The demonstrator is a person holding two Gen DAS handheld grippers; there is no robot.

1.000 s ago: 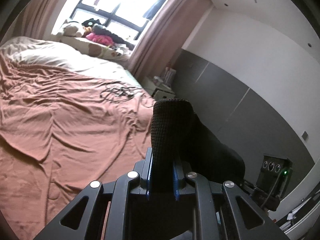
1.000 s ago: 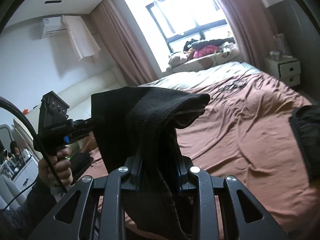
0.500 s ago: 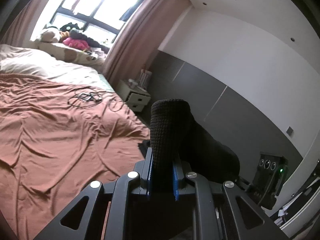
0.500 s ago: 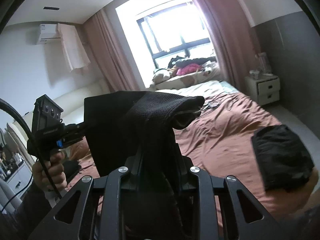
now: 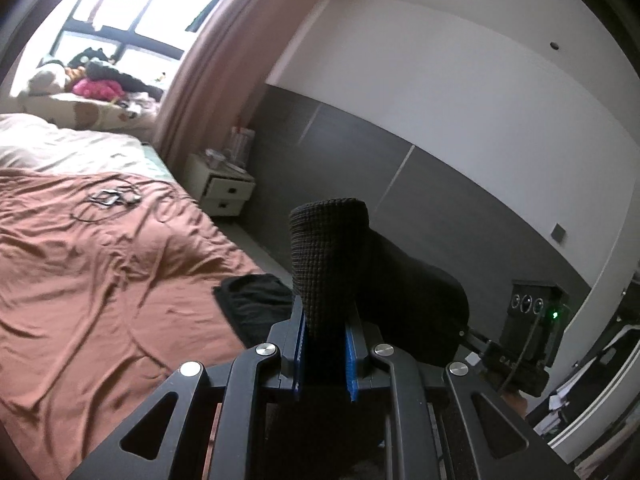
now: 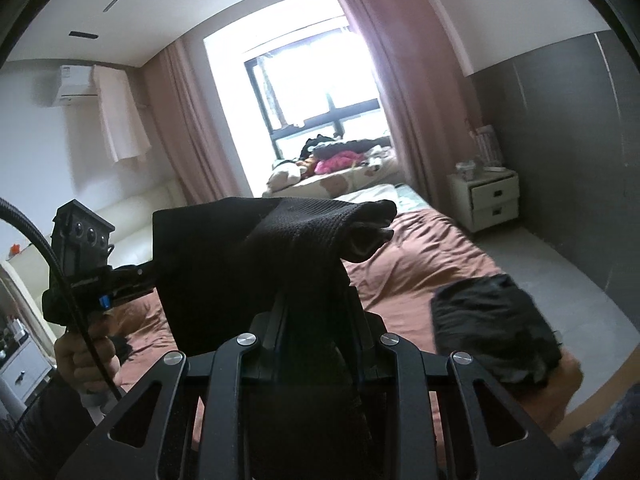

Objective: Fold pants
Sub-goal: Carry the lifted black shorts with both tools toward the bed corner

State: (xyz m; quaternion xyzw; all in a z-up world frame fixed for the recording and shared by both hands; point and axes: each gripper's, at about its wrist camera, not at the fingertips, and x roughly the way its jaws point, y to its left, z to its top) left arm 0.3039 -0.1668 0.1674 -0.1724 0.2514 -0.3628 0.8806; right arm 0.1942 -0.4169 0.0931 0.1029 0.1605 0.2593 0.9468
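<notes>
Both cams swung right since earlier frame; L gripper (image 5: 325, 354) & R gripper (image 6: 316, 344) each clamped on black pants (image 6: 256, 264) held mid-frame above bed (image 5: 100, 264)

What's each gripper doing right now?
Left gripper: shut on the pants, held up off the bed.
Right gripper: shut on the same pants, fabric stretched between the two.

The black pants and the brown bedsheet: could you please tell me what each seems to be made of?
Black pants: apparently a matte waffle-textured knit, judging by the grid of tiny cells. Brown bedsheet: probably thin, smooth woven fabric with a slight sheen, shown by fine, soft wrinkles.
</notes>
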